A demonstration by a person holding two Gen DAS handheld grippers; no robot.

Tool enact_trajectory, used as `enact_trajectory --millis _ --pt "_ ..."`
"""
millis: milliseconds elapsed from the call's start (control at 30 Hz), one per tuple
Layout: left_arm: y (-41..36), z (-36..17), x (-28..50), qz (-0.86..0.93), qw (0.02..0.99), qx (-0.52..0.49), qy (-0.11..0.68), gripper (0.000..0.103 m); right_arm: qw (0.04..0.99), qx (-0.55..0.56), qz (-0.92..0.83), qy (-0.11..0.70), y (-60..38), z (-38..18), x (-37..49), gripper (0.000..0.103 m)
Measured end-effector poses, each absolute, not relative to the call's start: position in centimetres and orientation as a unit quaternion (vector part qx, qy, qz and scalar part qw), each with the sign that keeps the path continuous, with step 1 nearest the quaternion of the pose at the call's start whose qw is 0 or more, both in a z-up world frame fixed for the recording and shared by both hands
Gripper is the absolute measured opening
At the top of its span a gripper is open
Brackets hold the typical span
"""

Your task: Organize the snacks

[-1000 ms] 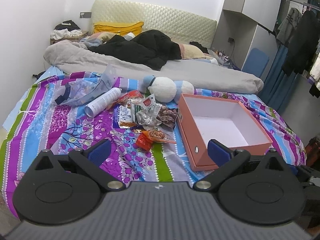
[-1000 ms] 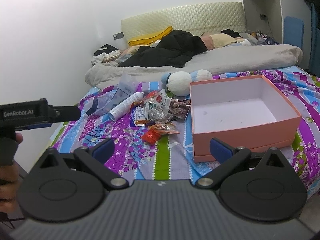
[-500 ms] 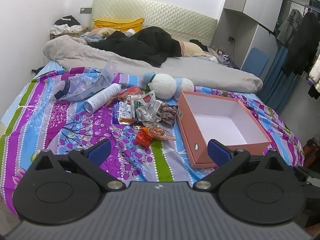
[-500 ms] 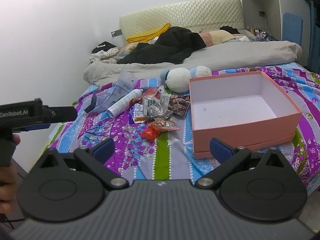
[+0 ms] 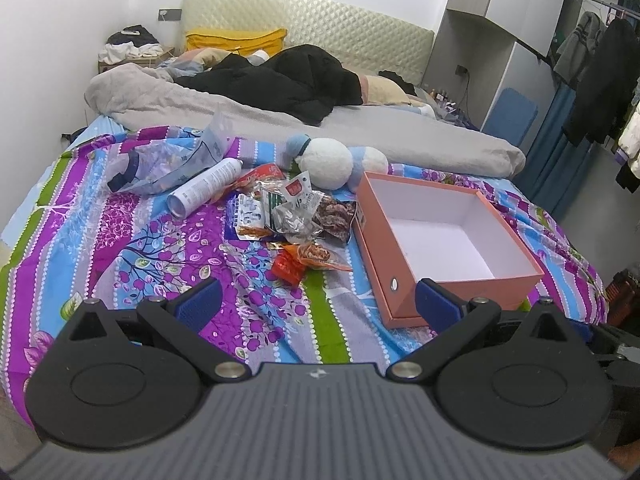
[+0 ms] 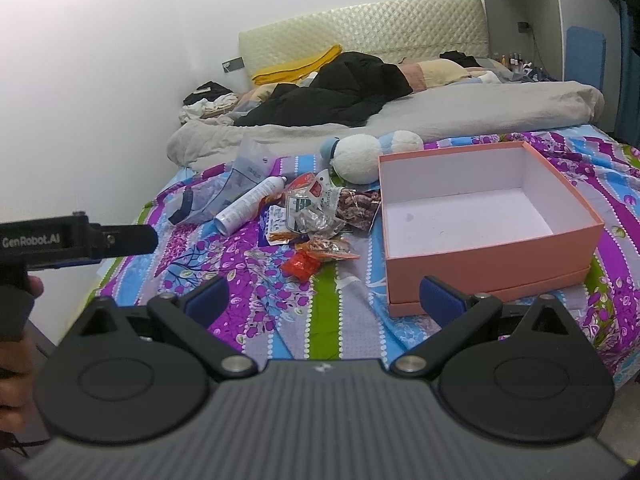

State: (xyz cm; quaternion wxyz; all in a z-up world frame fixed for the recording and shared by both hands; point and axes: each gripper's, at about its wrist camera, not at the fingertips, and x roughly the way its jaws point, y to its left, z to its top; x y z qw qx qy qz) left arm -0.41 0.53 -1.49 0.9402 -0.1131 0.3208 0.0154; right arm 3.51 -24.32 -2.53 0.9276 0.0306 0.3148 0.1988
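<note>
A heap of snack packets [image 5: 294, 216] [image 6: 316, 212] lies mid-bed on the patterned sheet, with a small red packet [image 5: 287, 267] [image 6: 299, 265] nearest me. An empty salmon-pink box [image 5: 440, 240] [image 6: 480, 220] with a white inside stands just right of the heap. My left gripper [image 5: 316, 304] hovers open over the near edge of the bed, nothing between its blue pads. My right gripper [image 6: 326, 298] is open too, short of the snacks and the box. In the right wrist view the left gripper's body [image 6: 76, 240] pokes in from the left, held by a hand.
A white spray can [image 5: 204, 188] and a clear plastic bag [image 5: 172, 164] lie left of the snacks. A white and blue plush toy [image 5: 332, 162] sits behind them. A grey duvet [image 5: 360, 132] and black clothes [image 5: 280, 84] fill the far half. Hanging clothes [image 5: 600, 80] are at right.
Both grippers have pulled back and risen slightly, so the bed looks a little farther off. Nothing on the bed has moved, and both stay open.
</note>
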Motion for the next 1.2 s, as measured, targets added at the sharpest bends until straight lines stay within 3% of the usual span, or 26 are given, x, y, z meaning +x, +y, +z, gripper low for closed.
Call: enact_trajectory --millis 567,1200 --pt "1.0 -1.7 0.5 0.016 0.934 -0.116 0.337 0.103 0.926 0.034 0.17 0.336 -24.1 -2.8 4.2 0.103" --pt "-2.9 8.7 6.6 -0.014 0.918 -0.083 0.387 0.103 0.91 -0.02 0.192 0.366 -22.5 -4.0 10.4 0.103"
